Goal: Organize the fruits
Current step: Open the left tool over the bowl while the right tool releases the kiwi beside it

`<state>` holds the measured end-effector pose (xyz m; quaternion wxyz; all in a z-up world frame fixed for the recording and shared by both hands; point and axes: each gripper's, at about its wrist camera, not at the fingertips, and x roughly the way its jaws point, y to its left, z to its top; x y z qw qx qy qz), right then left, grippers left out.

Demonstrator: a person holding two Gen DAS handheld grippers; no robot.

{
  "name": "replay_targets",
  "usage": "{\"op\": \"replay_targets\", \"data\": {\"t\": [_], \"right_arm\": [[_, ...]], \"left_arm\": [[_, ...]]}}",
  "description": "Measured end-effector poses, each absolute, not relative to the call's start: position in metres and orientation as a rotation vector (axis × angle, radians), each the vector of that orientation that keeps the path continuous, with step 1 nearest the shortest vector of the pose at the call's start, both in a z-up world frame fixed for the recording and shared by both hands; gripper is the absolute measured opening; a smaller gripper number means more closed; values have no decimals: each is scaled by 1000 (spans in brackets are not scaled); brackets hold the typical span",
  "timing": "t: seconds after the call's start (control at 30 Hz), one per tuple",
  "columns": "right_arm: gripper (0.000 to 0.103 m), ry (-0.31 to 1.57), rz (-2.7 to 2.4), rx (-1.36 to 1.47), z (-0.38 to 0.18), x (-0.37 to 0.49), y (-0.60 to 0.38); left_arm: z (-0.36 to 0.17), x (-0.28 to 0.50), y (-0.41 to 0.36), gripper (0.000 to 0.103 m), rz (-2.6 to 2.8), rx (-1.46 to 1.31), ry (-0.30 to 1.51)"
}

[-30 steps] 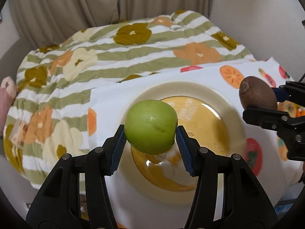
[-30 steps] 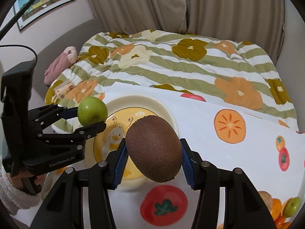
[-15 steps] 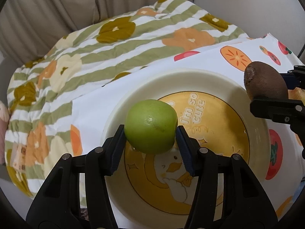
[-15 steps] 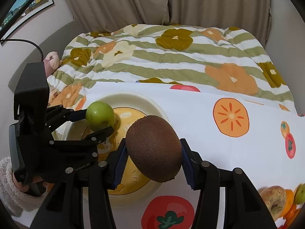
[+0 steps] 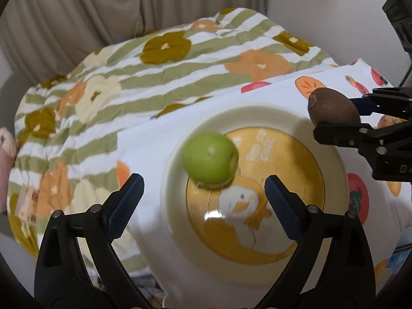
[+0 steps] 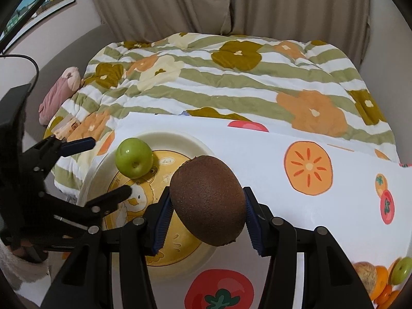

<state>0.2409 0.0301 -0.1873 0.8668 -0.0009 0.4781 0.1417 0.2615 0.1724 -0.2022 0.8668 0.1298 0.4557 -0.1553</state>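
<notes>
- left gripper (image 5: 203, 190) lower centre of left wrist view, jaws spread wide, gripping nothing
- green apple (image 5: 209, 158) sits on plate (image 5: 257, 113), ahead of the 2 fingertips, between their lines, touching neither; slightly blurred
- right wrist view: apple (image 6: 134, 157) centre-left on plate (image 6: 164, 137), left gripper (image 6: 109, 166) around it but clear
- right gripper (image 6: 207, 213) lower centre, clamped on kiwi (image 6: 208, 211), held over plate's right edge
- fruit pile (image 6: 381, 280) lower right corner
</notes>
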Motion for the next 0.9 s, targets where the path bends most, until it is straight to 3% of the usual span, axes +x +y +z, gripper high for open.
{"op": "replay_targets", "data": {"t": [0.9], "right_arm": [[49,970,418,-296,-240,270,92]], "left_arm": [[-215,226,203,100,-265,215,1007]]}}
